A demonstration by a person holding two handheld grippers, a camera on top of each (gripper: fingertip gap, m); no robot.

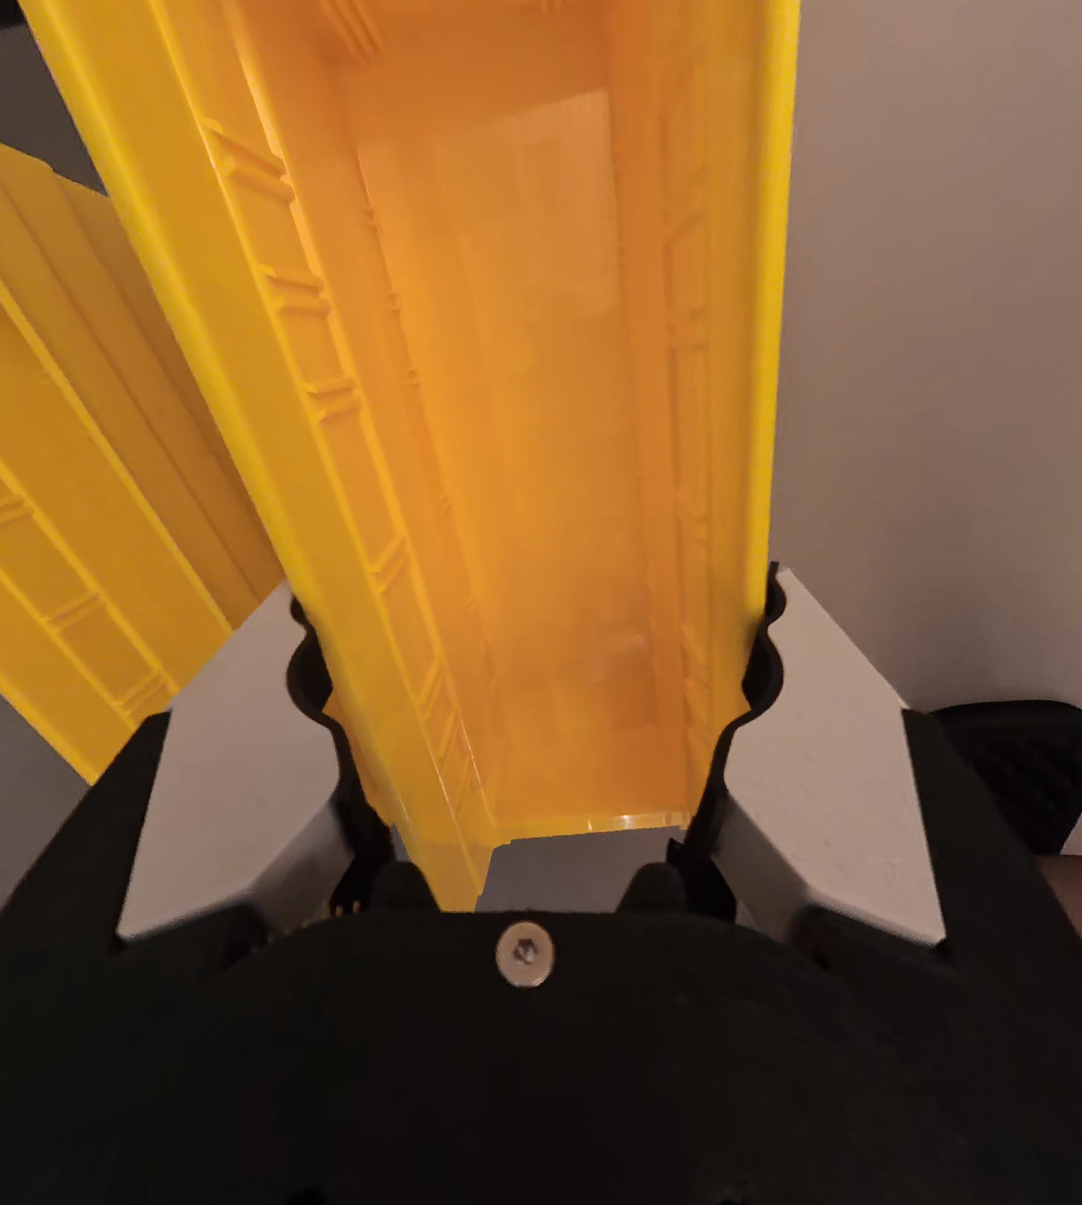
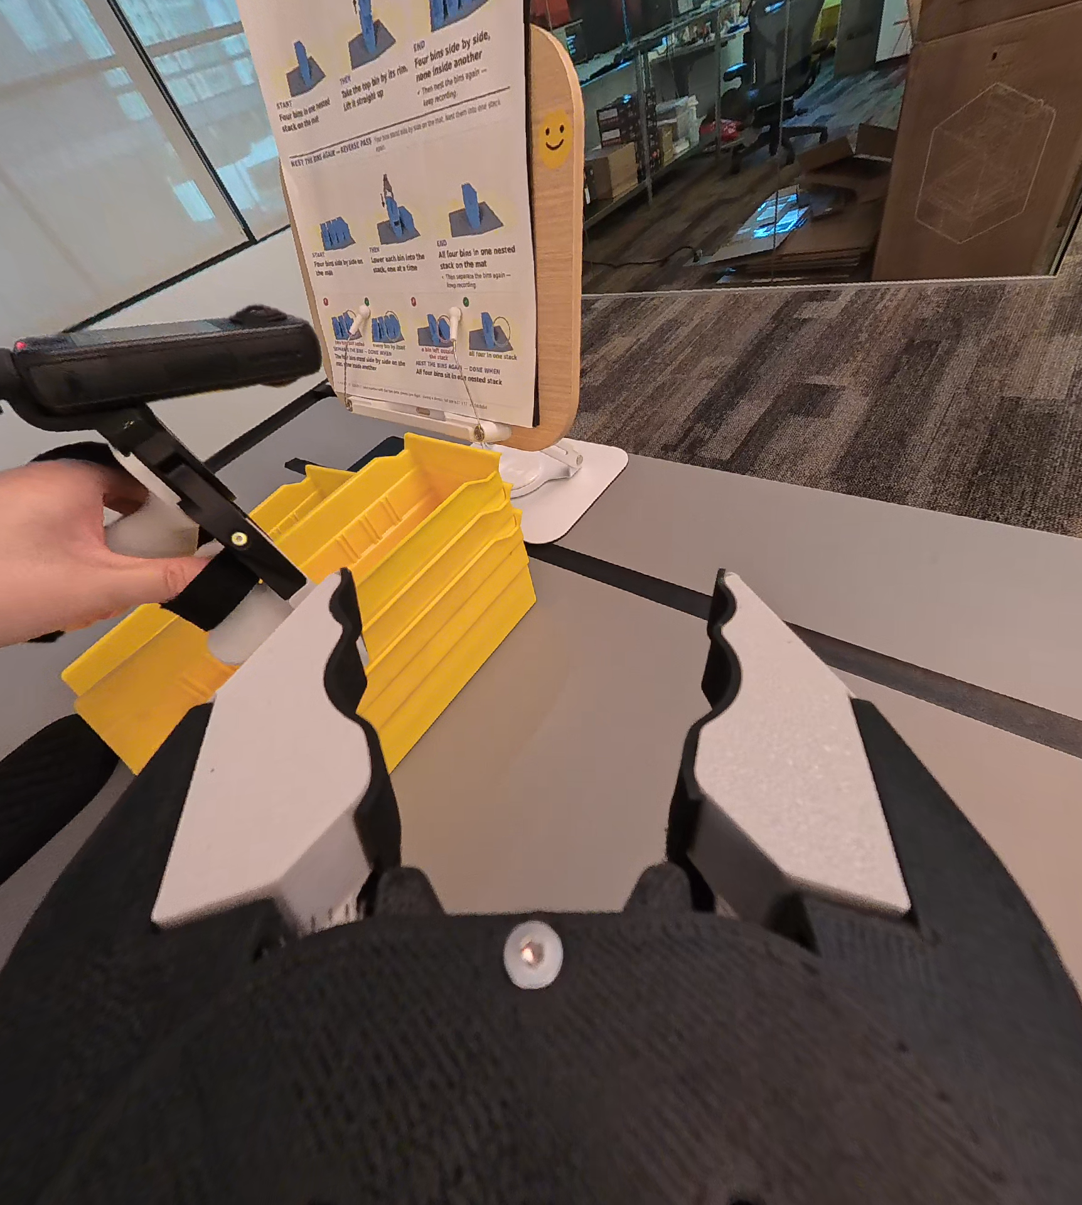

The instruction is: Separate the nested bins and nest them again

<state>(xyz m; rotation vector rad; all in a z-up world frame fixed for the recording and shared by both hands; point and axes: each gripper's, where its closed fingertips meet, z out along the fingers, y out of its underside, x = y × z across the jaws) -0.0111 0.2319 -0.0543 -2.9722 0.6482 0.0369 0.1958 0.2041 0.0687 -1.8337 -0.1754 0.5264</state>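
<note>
yellow plastic fills the left wrist view: a long bin (image 1: 525,424) runs away from the camera between the left tool (image 1: 535,626), whose two black pads press on its outer walls, so it is gripped across its width. its far end is cut off by the top edge, and motion blur softens the inner ribs. a second yellow bin (image 1: 49,456) lies just to the left, cropped by the frame edge. pale counter (image 1: 949,326) shows bare to the right. in the right wrist view the right tool (image 2: 528,626) stands wide open over bare grey counter (image 2: 786,619), nothing between its pads. the nested stack (image 2: 434,587) sits just left of it, partly hidden behind the left finger (image 2: 277,717). a hand (image 2: 23,554) holds the other tool at the stack's near end, its fingertips hidden. an instruction sheet on a stand (image 2: 408,215) rises behind, with open counter to the right.
</note>
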